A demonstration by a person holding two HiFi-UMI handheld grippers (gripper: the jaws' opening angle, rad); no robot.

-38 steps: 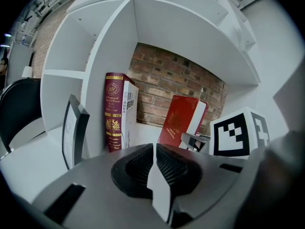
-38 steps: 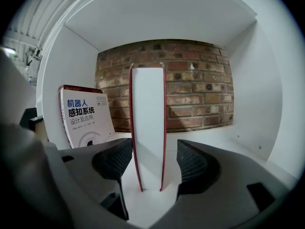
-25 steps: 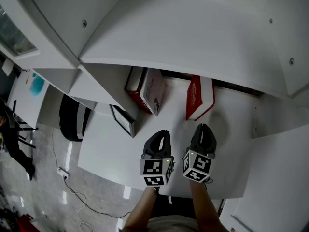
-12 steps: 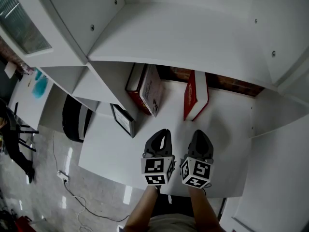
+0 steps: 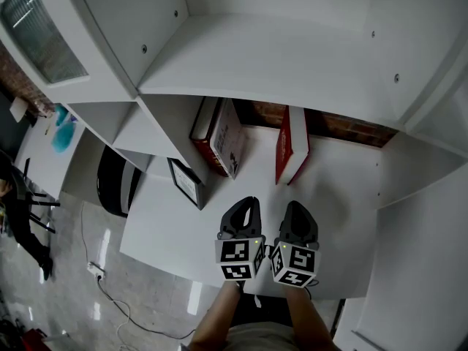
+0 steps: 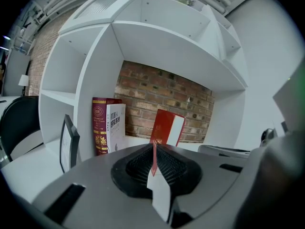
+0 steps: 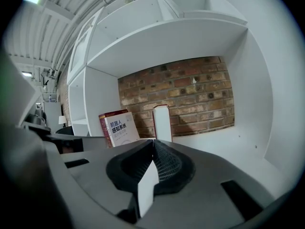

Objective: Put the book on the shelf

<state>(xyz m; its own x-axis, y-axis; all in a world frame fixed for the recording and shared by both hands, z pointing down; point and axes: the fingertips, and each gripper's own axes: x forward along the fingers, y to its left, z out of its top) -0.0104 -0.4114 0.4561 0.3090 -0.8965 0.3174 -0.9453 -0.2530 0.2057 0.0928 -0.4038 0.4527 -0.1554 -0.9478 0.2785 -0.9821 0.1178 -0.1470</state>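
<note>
Book with red hard cover and white page block stands upright on the white shelf board, free on both sides, near the brick back wall. It is straight ahead of the right hand-held gripper and apart from it, with bare board between the tips and the book. In the right gripper view its page edge faces the camera. The jaws of this hand-held gripper are pressed together with nothing between them. The left hand-held gripper is just beside the right one. Its jaws also meet in one seam and hold nothing. From it the red book is ahead and a little to the right. Left of the red book, apart from it, a thick dark-red book with white front cover stands against the white divider panel. A black picture frame stands nearer to the front edge.

One second ago the right hand-held gripper was closer to the red book and ahead of the left one. Now it is drawn back and the two are side by side. The book then showed more of its white pages, and now it is seen almost edge-on.

In the head view the upper shelf board covers the tops of both books, and the picture's lower edge cuts the person's forearms. In the left gripper view the gripper body hides the foot of the red book. Print on its cover is too small to read.
</note>
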